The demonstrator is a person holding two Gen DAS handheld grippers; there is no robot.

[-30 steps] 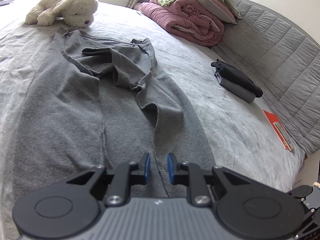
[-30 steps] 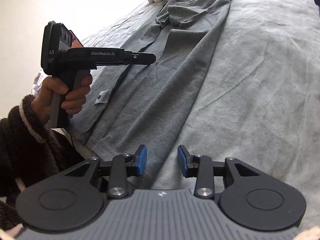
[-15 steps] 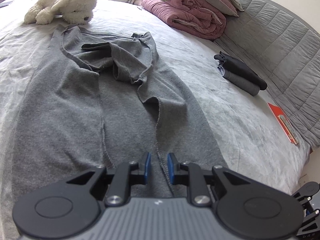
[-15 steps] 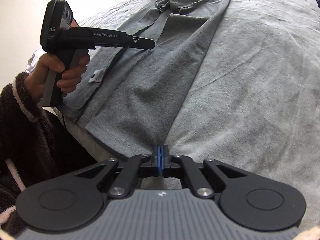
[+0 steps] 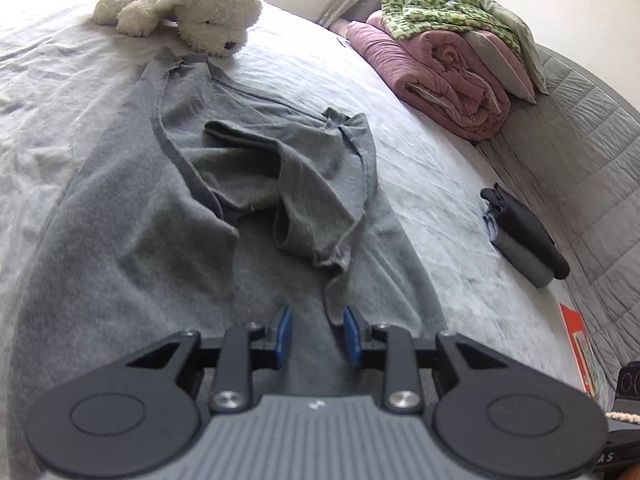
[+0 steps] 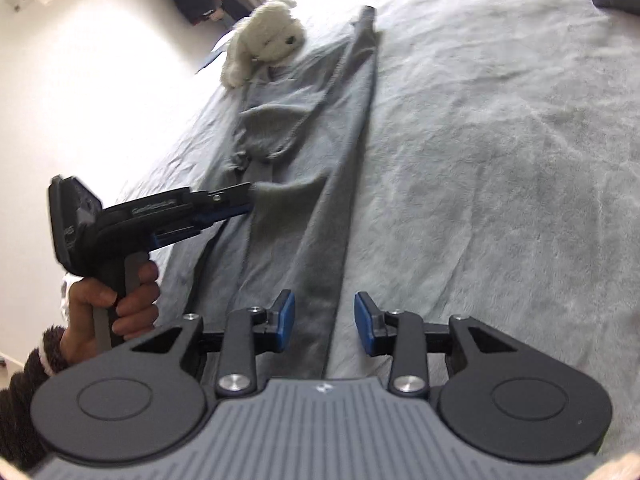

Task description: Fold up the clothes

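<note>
A grey T-shirt [image 5: 168, 240] lies lengthwise on the bed, folded in along both long sides, with a rumpled sleeve [image 5: 304, 208] near the middle. My left gripper [image 5: 314, 334] is open low over the shirt, its pads either side of a folded hem edge. In the right wrist view the shirt [image 6: 304, 200] runs away from me as a long narrow strip. My right gripper [image 6: 325, 322] is open above the shirt's right edge near its bottom end. The left gripper [image 6: 240, 200] shows there from the side, its tip at a fold of cloth.
A white plush dog [image 5: 180, 4] lies at the shirt's far end. Rolled pink bedding and a green patterned cloth [image 5: 444, 60] are stacked at the back right. Folded dark clothes [image 5: 524, 236] and an orange card [image 5: 580, 356] lie by the quilted headboard [image 5: 592, 140].
My right gripper has opened from shut, and the shirt's bottom has moved further up the bed. My left gripper has opened wider and moved forward along the shirt toward the sleeve.
</note>
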